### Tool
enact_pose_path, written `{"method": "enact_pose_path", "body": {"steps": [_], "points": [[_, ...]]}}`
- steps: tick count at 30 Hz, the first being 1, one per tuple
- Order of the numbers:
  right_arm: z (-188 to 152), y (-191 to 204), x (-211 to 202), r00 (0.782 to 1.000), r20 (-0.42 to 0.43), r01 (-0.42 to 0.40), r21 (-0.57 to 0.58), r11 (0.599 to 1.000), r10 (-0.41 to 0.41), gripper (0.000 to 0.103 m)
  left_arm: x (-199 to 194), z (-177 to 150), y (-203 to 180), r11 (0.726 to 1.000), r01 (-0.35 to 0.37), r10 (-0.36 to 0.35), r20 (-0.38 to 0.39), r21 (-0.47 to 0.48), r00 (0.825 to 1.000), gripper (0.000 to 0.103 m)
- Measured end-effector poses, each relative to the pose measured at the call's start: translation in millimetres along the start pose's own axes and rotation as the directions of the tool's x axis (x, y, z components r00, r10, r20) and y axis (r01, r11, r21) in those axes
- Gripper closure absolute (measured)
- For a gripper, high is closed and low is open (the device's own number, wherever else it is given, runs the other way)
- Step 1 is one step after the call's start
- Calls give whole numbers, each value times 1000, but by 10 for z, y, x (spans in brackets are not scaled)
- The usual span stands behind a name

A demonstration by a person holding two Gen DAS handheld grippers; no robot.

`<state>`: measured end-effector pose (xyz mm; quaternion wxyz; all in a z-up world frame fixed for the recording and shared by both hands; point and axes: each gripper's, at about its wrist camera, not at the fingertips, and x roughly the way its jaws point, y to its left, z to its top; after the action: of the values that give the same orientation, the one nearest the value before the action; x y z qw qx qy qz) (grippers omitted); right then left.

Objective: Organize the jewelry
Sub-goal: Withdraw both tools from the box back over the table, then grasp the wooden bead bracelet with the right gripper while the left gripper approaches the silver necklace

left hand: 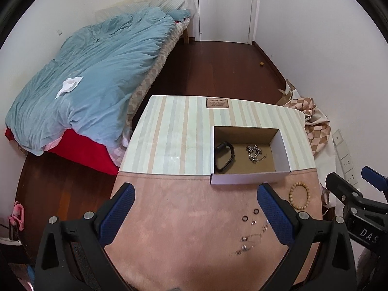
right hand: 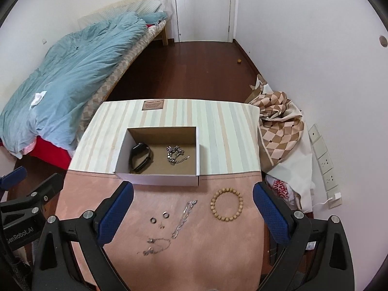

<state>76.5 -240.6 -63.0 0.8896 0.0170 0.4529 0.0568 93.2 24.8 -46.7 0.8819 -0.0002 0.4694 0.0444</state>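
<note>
Pink tabletop (right hand: 206, 254), left tongs (left hand: 195, 214) agape, right tongs (right hand: 192, 214) agape, empty

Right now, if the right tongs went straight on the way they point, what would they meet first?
Probably the pink tabletop near the thin silver chain, which lies between the open right tongs. The wooden bead bracelet sits just right of it. Depth is unclear.

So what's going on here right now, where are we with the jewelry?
Both grippers, left and right, are open and hold nothing. The cardboard box already holds a black wristband and a chunky silver chain. On the pink mat outside it lie the wooden bead bracelet, two dark rings, a thin silver chain and small pieces.
</note>
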Motion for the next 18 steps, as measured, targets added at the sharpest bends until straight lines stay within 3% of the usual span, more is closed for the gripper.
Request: {"method": "enact_pose_path", "body": {"steps": [6, 14, 18], "points": [[-214, -141, -2, 999, -29, -19, 59, 998, 21, 3, -31, -151, -20, 1000, -8, 8, -2, 0, 1000, 0], [-730, -789, 703, 978, -203, 13, 251, 968, 40, 4, 691, -516, -258, 997, -40, 49, -149, 60, 988, 0], [-887, -1123, 1086, 965, -256, 38, 344, 938, 55, 24, 1041, -610, -373, 995, -63, 78, -201, 79, 977, 0]]}}
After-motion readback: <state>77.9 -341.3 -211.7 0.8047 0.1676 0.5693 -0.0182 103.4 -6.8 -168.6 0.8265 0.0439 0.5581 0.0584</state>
